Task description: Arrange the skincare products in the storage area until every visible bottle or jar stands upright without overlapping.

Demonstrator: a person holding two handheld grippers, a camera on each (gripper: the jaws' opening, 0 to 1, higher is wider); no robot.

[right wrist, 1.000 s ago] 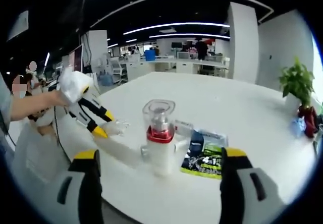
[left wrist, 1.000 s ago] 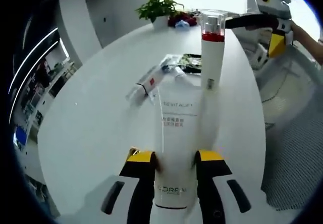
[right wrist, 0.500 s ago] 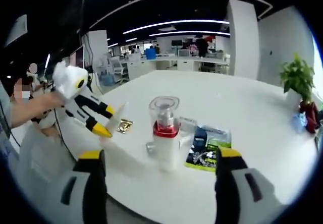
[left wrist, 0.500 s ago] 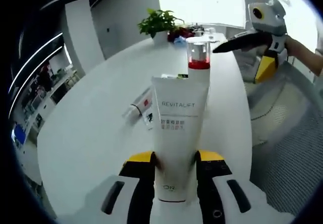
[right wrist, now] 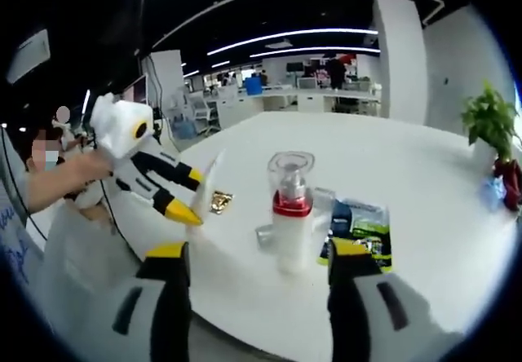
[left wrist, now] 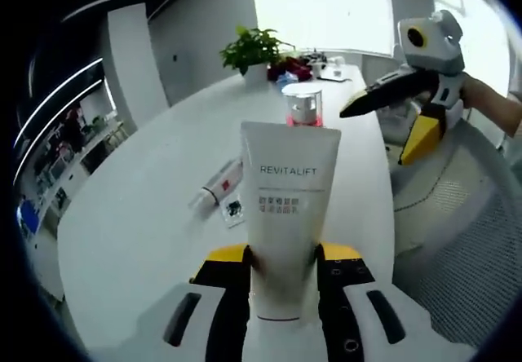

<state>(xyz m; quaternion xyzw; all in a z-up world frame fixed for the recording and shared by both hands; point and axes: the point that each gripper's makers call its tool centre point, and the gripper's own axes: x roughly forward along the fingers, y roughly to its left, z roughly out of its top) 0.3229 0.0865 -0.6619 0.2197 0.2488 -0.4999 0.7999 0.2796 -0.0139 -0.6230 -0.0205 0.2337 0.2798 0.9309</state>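
Observation:
A white Revitalift tube [left wrist: 289, 207] stands up between the jaws of my left gripper [left wrist: 281, 256], which is shut on its lower end and holds it above the white table [left wrist: 147, 215]. Behind it a white pump bottle [left wrist: 303, 105] with a red band and clear cap stands upright. In the right gripper view that pump bottle [right wrist: 291, 223] is just ahead of my right gripper [right wrist: 261, 256], which is open and holds nothing. The left gripper [right wrist: 197, 197] comes in from the left with the tube [right wrist: 210, 174] seen edge-on. The right gripper [left wrist: 375, 138] shows open at the upper right.
A small tube [left wrist: 218, 184] and a sachet [left wrist: 235, 209] lie flat on the table. A green packet [right wrist: 359, 231], a gold sachet [right wrist: 220, 203] and a small silver cap [right wrist: 265, 236] lie around the pump bottle. A potted plant [left wrist: 254, 48] stands at the far edge.
My left gripper has raised the white tube off the table and tipped it upright. My right gripper has come closer to the pump bottle, still open.

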